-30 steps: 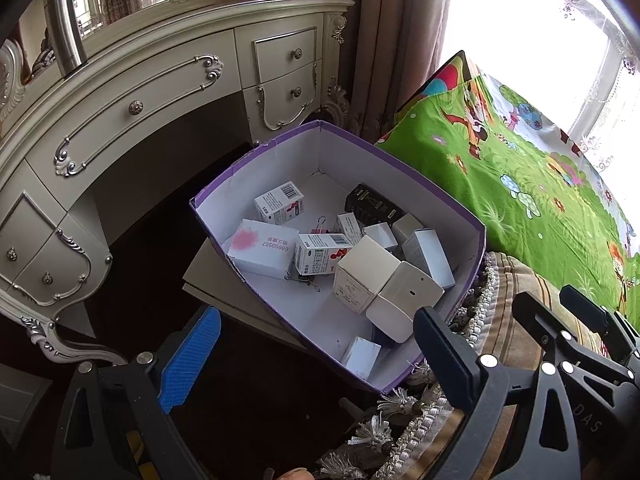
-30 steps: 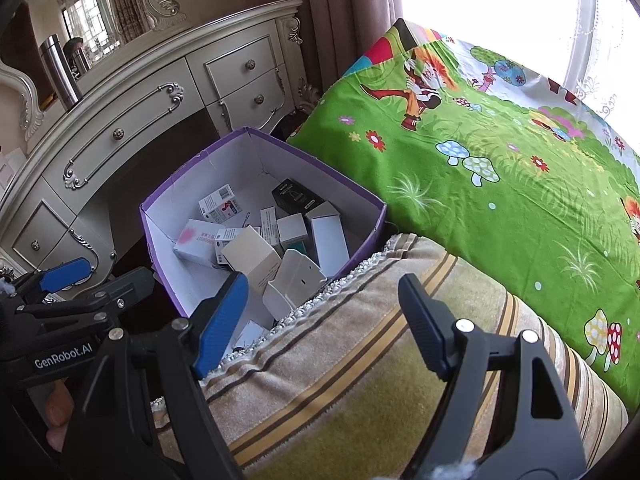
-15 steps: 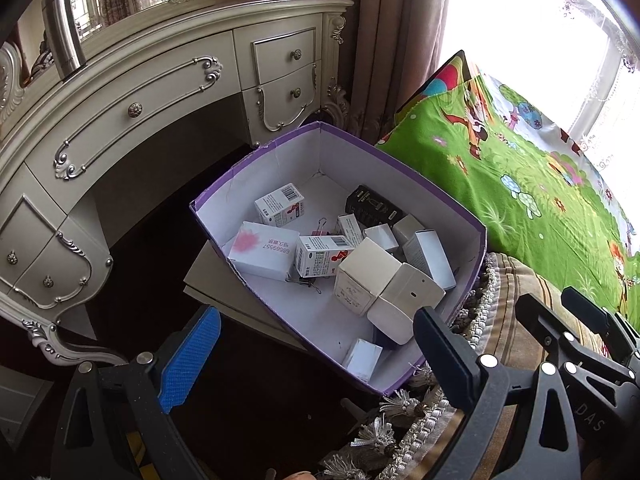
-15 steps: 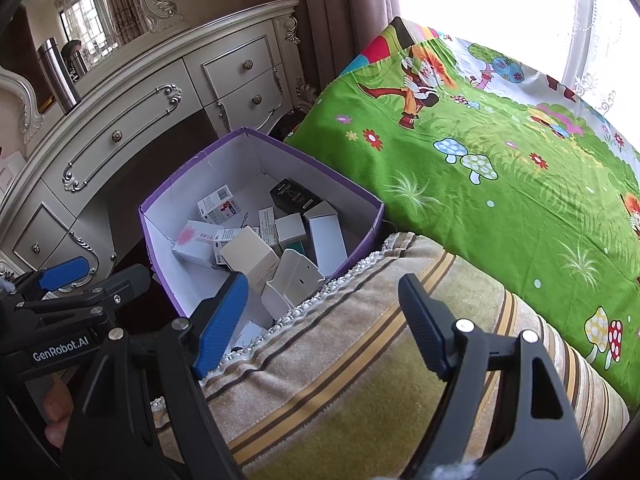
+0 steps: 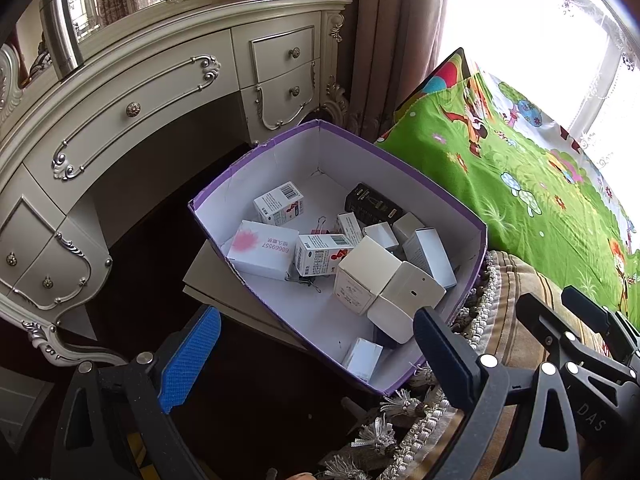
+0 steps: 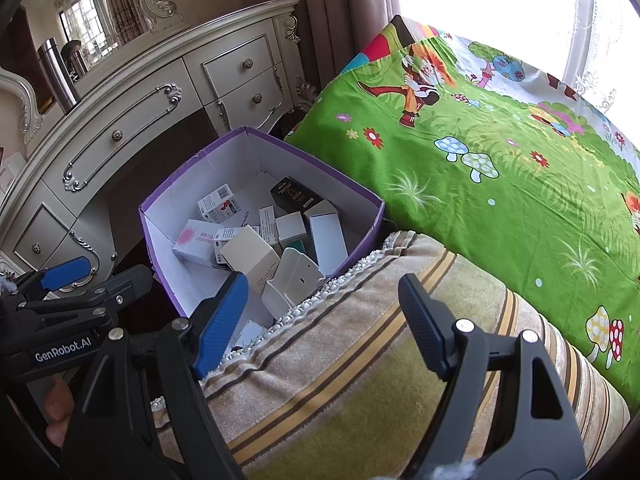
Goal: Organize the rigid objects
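A purple cardboard box [image 5: 448,196] with a white inside holds several small cartons: a white box with a pink splash [image 5: 262,250], barcode cartons [image 5: 280,203], a black carton [image 5: 372,204], a cream cube [image 5: 366,276] and a white plastic device [image 5: 408,300]. The same purple box [image 6: 360,196] shows in the right wrist view. My left gripper [image 5: 316,354] is open and empty, near the box's front edge. My right gripper [image 6: 320,320] is open and empty, over the striped cushion [image 6: 360,368].
A cream dressing table [image 5: 160,92] with drawers stands behind the box. A green cartoon bedspread [image 6: 500,160] lies to the right. The fringed striped cushion [image 5: 500,292] touches the box's right side. A steel flask [image 6: 58,76] stands on the dresser. Curtains [image 5: 392,32] hang at the back.
Both views have shifted very slightly; the box and its contents have not moved. Both grippers stay open and empty.
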